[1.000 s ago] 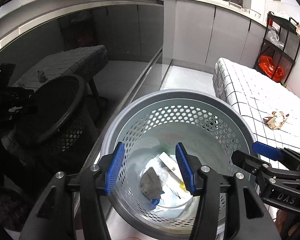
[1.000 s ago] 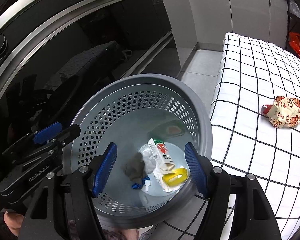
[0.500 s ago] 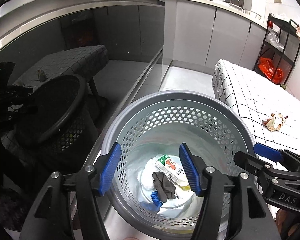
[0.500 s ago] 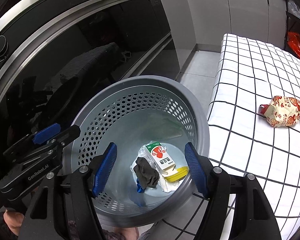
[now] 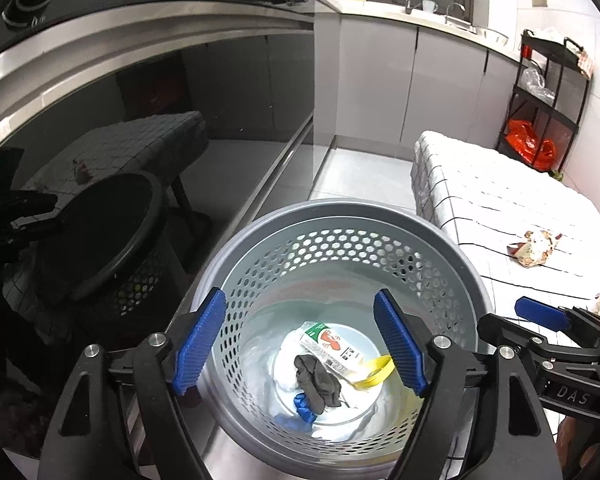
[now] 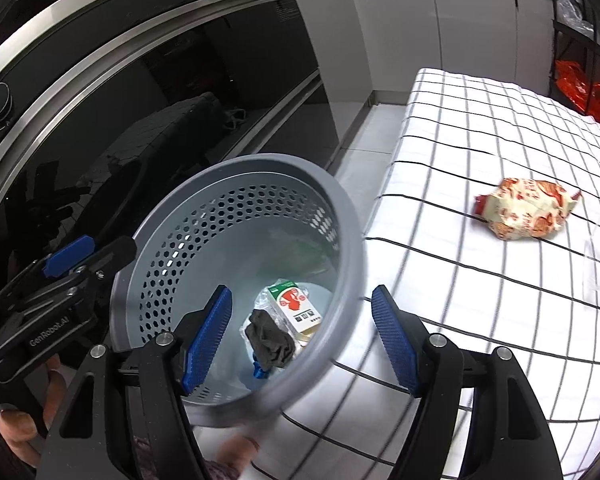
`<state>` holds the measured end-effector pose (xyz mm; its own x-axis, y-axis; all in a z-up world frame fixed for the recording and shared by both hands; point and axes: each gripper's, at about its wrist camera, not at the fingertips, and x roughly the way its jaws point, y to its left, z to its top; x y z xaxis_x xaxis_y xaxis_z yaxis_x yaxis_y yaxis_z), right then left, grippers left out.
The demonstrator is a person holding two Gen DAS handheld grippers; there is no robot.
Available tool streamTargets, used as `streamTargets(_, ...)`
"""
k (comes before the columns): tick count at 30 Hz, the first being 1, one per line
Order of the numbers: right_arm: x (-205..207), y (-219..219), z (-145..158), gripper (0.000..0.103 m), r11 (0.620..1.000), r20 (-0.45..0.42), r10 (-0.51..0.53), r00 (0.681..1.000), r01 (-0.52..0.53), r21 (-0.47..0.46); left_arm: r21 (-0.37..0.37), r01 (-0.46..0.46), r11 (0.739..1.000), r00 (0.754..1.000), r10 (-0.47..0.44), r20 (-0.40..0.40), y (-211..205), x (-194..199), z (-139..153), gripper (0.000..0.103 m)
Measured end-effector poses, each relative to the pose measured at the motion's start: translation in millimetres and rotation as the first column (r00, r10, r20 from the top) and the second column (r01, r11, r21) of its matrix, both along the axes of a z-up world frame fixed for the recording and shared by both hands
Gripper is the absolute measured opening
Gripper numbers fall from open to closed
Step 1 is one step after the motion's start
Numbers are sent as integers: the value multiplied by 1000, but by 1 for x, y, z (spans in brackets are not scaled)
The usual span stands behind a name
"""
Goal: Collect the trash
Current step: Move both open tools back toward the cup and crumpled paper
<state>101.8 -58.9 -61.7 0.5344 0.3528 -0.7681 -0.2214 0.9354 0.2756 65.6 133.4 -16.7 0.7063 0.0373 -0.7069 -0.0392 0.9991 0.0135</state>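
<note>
A grey perforated bin [image 5: 340,216] stands beside the checked table; it also shows in the right wrist view [image 6: 342,216]. In it lie a small carton [image 5: 330,346], a dark crumpled rag [image 5: 318,378], a yellow strip [image 5: 374,372] and a blue scrap [image 5: 304,404]. My left gripper [image 5: 300,346] is open and empty above the bin. My right gripper [image 6: 306,340] is open and empty over the bin's near rim. A crumpled red-and-white wrapper [image 6: 526,214] lies on the table, to the right of the bin; it also shows in the left wrist view [image 5: 536,246].
A white cloth with black grid lines [image 6: 480,128] covers the table. A glossy black oven front [image 5: 100,140] stands left of the bin. A black rack with an orange bag [image 5: 528,144] stands at the far right. Grey cabinets [image 5: 380,80] line the back.
Both grippers have pulled back and up from the bin. The right gripper has shifted right toward the table. The trash in the bin has settled.
</note>
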Motion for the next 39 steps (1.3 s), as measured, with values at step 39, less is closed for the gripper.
streamTargets(39,-87,-171,12,70,939,34,-342,939,342,-14,-32,198,980,978,-196,73,-103,-25,14,93)
